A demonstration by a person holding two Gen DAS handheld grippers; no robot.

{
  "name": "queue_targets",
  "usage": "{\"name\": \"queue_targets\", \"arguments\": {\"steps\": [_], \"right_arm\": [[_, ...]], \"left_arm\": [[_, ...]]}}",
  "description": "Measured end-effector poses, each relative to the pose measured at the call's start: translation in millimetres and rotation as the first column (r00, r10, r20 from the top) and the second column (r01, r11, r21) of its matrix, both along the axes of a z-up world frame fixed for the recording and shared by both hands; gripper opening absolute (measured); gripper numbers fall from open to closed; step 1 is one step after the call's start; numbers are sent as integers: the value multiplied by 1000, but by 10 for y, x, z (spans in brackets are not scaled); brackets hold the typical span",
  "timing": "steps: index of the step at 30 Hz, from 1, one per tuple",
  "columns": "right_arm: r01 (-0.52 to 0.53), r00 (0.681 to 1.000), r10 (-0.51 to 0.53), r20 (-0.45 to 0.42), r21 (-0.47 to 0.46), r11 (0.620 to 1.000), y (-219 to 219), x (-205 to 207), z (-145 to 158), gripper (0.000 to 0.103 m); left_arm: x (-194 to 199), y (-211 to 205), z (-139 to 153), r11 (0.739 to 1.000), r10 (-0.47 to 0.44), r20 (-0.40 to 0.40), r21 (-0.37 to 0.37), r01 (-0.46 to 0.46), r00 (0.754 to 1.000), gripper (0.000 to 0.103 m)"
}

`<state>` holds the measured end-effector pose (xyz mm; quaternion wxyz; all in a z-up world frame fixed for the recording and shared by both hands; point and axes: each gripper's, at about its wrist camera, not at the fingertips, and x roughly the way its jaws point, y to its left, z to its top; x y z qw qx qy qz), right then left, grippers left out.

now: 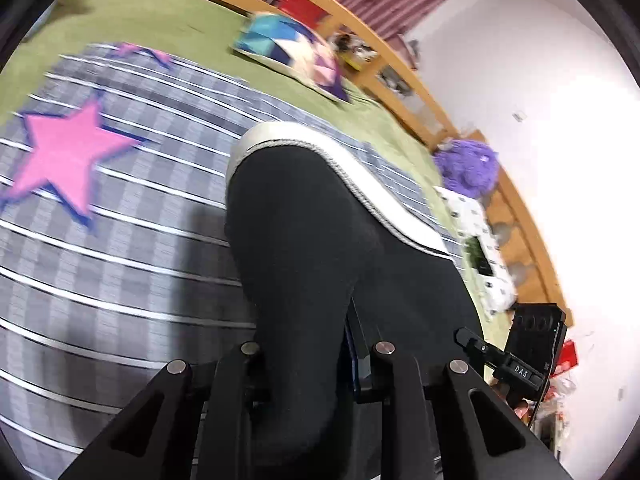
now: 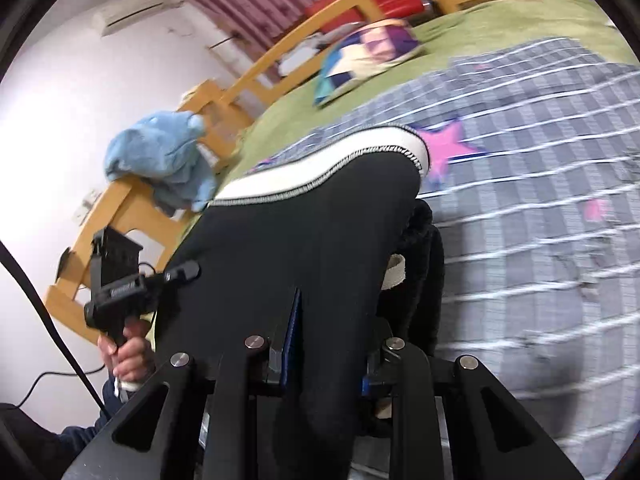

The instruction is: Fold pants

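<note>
Hanging from both grippers, the black pants are bunched between each pair of jaws and lifted over the bed. The left gripper has its jaws drawn narrow on a fold of the black cloth, and the right gripper is pinched the same way on another fold. The white waistband arches across the far edge of the cloth, above a grey checked blanket with pink stars. A patchwork pillow lies beyond on the green cover.
</note>
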<state>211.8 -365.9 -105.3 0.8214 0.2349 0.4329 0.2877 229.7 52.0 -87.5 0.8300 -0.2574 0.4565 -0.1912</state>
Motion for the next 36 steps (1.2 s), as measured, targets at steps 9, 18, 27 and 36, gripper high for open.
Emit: {"name": "queue_targets", "arguments": {"steps": [9, 18, 27, 36], "right_arm": [[-41, 998, 30, -47, -251, 967, 702, 322, -573, 40], [117, 980, -26, 197, -465, 878, 865, -294, 233, 38], [68, 979, 46, 197, -535, 842, 1255, -950, -494, 39], [88, 968, 31, 249, -454, 887, 1023, -895, 52, 41]], "left_arm": [[65, 363, -675, 977, 36, -139, 211, -6, 990, 63], [-702, 255, 30, 896, 40, 92, 437, -77, 995, 61], [-1258, 33, -666, 919, 69, 4, 388, -65, 998, 65], [-1118, 14, -264, 903, 52, 52, 423, -70, 997, 63]]}}
